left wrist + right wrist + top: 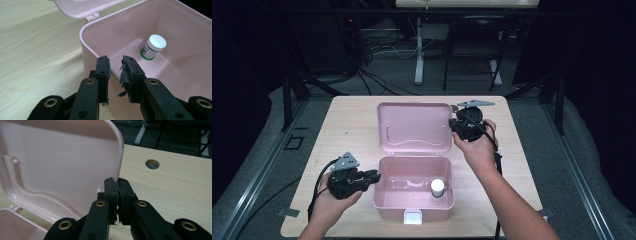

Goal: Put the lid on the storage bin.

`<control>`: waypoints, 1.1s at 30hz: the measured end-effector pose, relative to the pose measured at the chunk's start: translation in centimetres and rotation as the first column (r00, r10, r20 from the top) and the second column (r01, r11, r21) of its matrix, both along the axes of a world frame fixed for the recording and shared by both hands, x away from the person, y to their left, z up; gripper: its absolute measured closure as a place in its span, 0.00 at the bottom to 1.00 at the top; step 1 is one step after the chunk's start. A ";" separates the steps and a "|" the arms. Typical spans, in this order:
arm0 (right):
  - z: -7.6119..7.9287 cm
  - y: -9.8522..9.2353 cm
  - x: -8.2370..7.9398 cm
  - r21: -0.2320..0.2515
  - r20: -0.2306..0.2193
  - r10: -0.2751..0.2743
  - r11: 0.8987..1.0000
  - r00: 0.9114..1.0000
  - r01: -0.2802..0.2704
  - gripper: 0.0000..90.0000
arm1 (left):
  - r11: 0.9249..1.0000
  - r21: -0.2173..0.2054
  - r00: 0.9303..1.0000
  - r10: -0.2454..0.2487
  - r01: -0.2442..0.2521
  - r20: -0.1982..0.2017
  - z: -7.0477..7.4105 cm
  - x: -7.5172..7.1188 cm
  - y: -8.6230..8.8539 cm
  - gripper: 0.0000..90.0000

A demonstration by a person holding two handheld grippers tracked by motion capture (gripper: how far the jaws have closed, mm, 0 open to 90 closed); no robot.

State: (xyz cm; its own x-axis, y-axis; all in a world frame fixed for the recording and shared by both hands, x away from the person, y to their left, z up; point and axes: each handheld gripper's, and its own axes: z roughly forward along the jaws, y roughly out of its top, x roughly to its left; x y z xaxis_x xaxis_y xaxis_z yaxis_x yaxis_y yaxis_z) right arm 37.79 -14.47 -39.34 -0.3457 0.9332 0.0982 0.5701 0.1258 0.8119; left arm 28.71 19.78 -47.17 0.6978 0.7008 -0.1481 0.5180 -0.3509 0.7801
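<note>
A pink plastic box stands open near the table's front edge, and its lid leans back behind it. Inside, at the right, a small bottle with a white cap stands upright; in the left gripper view the bottle shows a green label. My left gripper sits at the box's left wall, its jaws on either side of the rim, closed on it. My right gripper is shut on the lid's right edge, where the lid meets its jaws.
The box's white latch hangs at its front. The wooden table has a round cable hole to the right of the lid. Beyond the table's far edge are desk legs and cables on a dark floor.
</note>
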 end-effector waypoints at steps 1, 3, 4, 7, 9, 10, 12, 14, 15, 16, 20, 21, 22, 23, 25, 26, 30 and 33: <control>0.0 0.0 -0.2 0.000 0.005 0.003 1.000 1.000 -0.003 0.97 | 1.000 0.001 1.000 0.001 -0.001 0.001 0.0 0.0 0.0 0.83; 0.1 -0.1 -0.4 0.003 0.011 0.004 1.000 1.000 -0.004 0.97 | 1.000 0.002 1.000 0.000 0.000 0.000 0.0 0.0 0.0 0.83; 0.1 -0.1 -0.4 0.003 0.011 0.004 1.000 1.000 -0.004 0.97 | 1.000 0.002 1.000 0.000 0.000 0.000 0.0 0.0 0.0 0.83; 0.2 0.0 -0.9 -0.009 0.020 0.011 1.000 1.000 -0.011 0.97 | 1.000 0.002 1.000 0.001 -0.001 0.001 0.0 0.0 0.0 0.83; 0.4 0.0 -1.3 -0.012 0.028 0.012 1.000 1.000 -0.012 0.97 | 1.000 0.002 1.000 0.004 -0.004 0.001 0.0 -0.1 0.0 0.83; 0.4 0.0 -1.5 -0.016 0.033 0.018 1.000 0.999 -0.017 0.97 | 1.000 0.004 1.000 0.002 -0.002 0.002 0.0 0.0 0.0 0.83; 0.4 -0.1 -1.7 -0.006 0.041 0.021 1.000 0.999 -0.021 0.97 | 1.000 0.002 1.000 0.004 -0.004 0.001 0.0 -0.1 -0.1 0.83; 0.4 -0.3 -2.2 0.004 0.047 0.026 1.000 0.999 -0.026 0.97 | 1.000 0.003 1.000 0.003 -0.003 0.002 0.0 -0.1 0.0 0.83; 0.4 -0.3 -2.2 0.004 0.047 0.026 1.000 0.999 -0.026 0.97 | 1.000 0.002 1.000 0.004 -0.004 0.001 0.0 -0.1 -0.1 0.83; 0.4 -0.3 -2.4 0.010 0.047 0.026 1.000 0.999 -0.026 0.97 | 1.000 0.001 1.000 0.004 -0.004 0.001 0.0 -0.1 0.0 0.83; 0.5 -0.4 -3.3 0.004 0.070 0.038 0.999 0.997 -0.038 0.97 | 1.000 0.002 1.000 0.005 -0.005 0.002 0.0 -0.1 -0.1 0.83; 0.5 -0.4 -3.5 0.007 0.070 0.037 0.999 0.997 -0.038 0.97 | 1.000 0.002 1.000 0.006 -0.006 0.002 0.0 -0.1 -0.1 0.83; 0.5 -0.4 -3.5 0.007 0.070 0.037 0.999 0.997 -0.038 0.97 | 1.000 0.002 1.000 0.006 -0.006 0.002 0.0 -0.1 -0.1 0.83; 0.4 -0.5 -3.8 0.011 0.075 0.041 0.999 0.996 -0.042 0.97 | 1.000 0.001 1.000 0.006 -0.006 0.002 0.0 -0.1 -0.1 0.83; 0.5 -0.5 -4.0 0.006 0.079 0.044 0.999 0.996 -0.045 0.97 | 1.000 0.002 1.000 0.007 -0.007 0.003 0.0 -0.1 -0.1 0.83; 0.5 -0.5 -4.1 0.003 0.079 0.047 0.999 0.996 -0.047 0.97 | 1.000 0.001 1.000 0.008 -0.008 0.003 0.0 -0.1 -0.1 0.83; 0.5 -0.5 -4.6 -0.003 0.086 0.051 0.999 0.995 -0.051 0.97 | 1.000 0.001 1.000 0.008 -0.008 0.002 0.0 -0.1 -0.1 0.83; 0.5 -0.5 -4.9 -0.016 0.095 0.058 0.998 0.994 -0.056 0.97 | 1.000 0.002 1.000 0.007 -0.007 0.002 0.0 -0.1 -0.1 0.83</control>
